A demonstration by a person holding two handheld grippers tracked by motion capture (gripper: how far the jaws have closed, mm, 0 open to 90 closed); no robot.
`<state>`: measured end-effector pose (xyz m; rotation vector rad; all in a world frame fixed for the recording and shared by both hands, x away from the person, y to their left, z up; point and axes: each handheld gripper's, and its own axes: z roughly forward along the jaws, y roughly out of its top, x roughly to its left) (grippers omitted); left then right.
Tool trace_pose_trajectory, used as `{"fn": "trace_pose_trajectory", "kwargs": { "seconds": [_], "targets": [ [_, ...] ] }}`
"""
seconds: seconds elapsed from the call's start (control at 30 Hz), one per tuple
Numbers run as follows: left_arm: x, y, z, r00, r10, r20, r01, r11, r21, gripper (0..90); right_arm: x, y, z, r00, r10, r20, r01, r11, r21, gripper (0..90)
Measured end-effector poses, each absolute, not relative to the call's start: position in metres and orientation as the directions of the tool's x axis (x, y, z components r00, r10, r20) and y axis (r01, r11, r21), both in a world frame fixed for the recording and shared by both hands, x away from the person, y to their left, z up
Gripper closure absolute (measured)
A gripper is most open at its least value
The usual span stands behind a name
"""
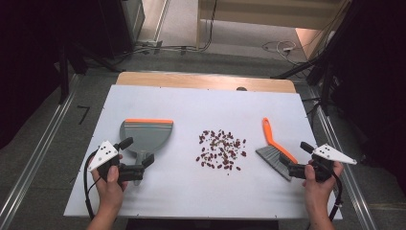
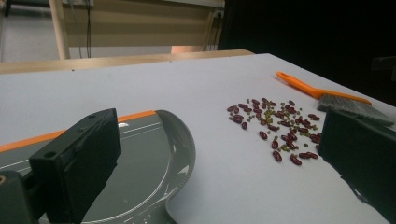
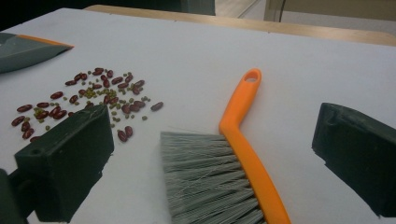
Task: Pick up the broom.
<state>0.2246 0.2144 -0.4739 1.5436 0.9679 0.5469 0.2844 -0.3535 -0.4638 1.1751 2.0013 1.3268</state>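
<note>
Two grippers: the left gripper (image 1: pixel 138 154) and the right gripper (image 1: pixel 300 158) were black and blocky, and each had its jaws spread wide with nothing between them.
Dustpan (image 1: pixel 146 133): grey, smooth plastic with an orange edge, flat on the white table (image 1: pixel 191 191), its handle between the left jaws.
Brush (image 1: pixel 276 151): a bent orange handle and stiff grey bristles, lying between the right jaws.
Beans (image 1: pixel 221 149): small, shiny, dark red ones mixed with tiny green ones, spread between dustpan and brush.
</note>
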Motion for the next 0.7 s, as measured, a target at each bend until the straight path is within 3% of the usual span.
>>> {"fn": "trace_pose_trajectory", "kwargs": {
  "seconds": [0.7],
  "targets": [
    [0.222, 0.209, -0.469, 0.526, 0.84, -0.134, 0.259, -0.009, 0.966, 0.0, 0.292, -0.336, -0.44, -0.524, 0.85, 0.065, 0.42, 0.191, 0.887, 0.0]
  ]
}}
